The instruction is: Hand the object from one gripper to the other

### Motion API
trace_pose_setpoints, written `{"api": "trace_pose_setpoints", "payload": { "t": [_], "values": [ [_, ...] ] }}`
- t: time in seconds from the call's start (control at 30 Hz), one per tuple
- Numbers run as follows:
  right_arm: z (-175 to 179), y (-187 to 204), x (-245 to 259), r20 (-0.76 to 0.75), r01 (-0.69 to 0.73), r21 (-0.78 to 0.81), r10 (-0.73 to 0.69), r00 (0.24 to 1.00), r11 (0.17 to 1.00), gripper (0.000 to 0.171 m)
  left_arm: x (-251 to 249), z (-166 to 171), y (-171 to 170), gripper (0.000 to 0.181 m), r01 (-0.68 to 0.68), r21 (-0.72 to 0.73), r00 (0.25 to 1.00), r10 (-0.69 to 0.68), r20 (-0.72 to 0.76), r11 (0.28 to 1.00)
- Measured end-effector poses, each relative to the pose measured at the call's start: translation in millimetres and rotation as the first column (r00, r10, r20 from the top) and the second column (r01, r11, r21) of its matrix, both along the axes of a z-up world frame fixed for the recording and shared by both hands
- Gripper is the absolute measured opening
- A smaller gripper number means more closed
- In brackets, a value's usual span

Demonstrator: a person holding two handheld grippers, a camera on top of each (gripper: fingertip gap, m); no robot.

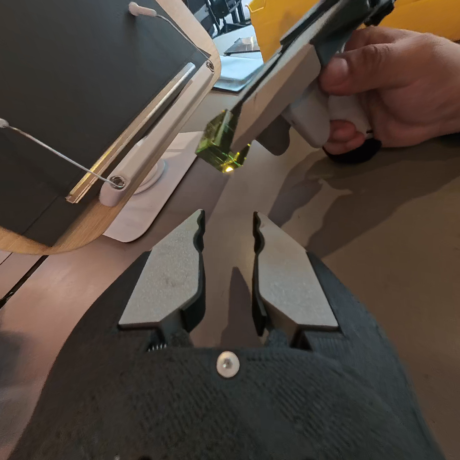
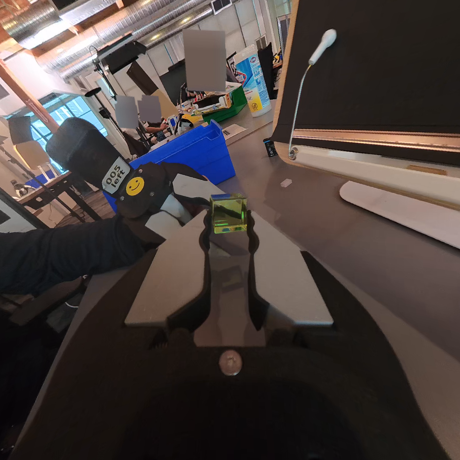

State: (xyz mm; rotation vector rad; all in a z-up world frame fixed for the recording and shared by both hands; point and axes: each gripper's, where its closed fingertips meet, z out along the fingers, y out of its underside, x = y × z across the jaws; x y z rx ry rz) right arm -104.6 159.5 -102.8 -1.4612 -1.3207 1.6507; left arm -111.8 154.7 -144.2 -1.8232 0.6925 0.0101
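Note:
A clear yellow-green cube (image 2: pixel 228 214) sits pinched between the fingertips of my right gripper (image 2: pixel 227 219), held above the grey table. In the left wrist view the same cube (image 1: pixel 219 142) shows at the tip of the right gripper (image 1: pixel 232 139), which comes in from the upper right in a person's hand (image 1: pixel 388 92). My left gripper (image 1: pixel 229 219) is open and empty, with the cube ahead of it and a little above, apart from its fingertips. The left gripper's body (image 2: pixel 139 189) shows at the left of the right wrist view, just beyond the cube.
A tilted black board on a wooden frame with a white base (image 1: pixel 104 99) stands close at the left, also showing in the right wrist view (image 2: pixel 373 99). A blue bin (image 2: pixel 194 154), a wipes canister (image 2: pixel 256 84) and clutter lie at the table's far side. People sit farther back. The grippers' ends are close to 4 centimeters from one another.

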Motion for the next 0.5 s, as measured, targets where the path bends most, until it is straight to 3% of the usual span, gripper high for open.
{"api": "trace_pose_setpoints", "payload": {
  "t": [0.03, 0.1, 0.3, 0.5],
  "values": [
    [-1, -2, -1, 0.003, -0.009, 0.005, 0.009, 1.0, 1.0, 0.025, -2, 3, 0, 0.03, -0.009, 0.017, 1.0, 0.008, 0.014, 1.0],
    [-2, -8, -2, 0.015, -0.031, 0.015, 0.031, 0.999, 0.999, 0.024, -5, 12, -1, 0.024, -0.023, 0.061, 0.999, 0.02, 0.049, 0.998],
    [-5, -21, -6, 0.035, -0.079, 0.024, 0.078, 0.996, 0.997, 0.024, -7, 22, 0, 0.037, -0.047, 0.14, 0.998, 0.041, 0.051, 0.989],
    [-7, -24, -8, 0.041, -0.1, -0.044, 0.102, 0.994, 0.994, 0.023, 11, 18, -6, 0.038, 0.042, 0.231, 0.99, -0.009, -0.144, 0.972]
  ]
}}
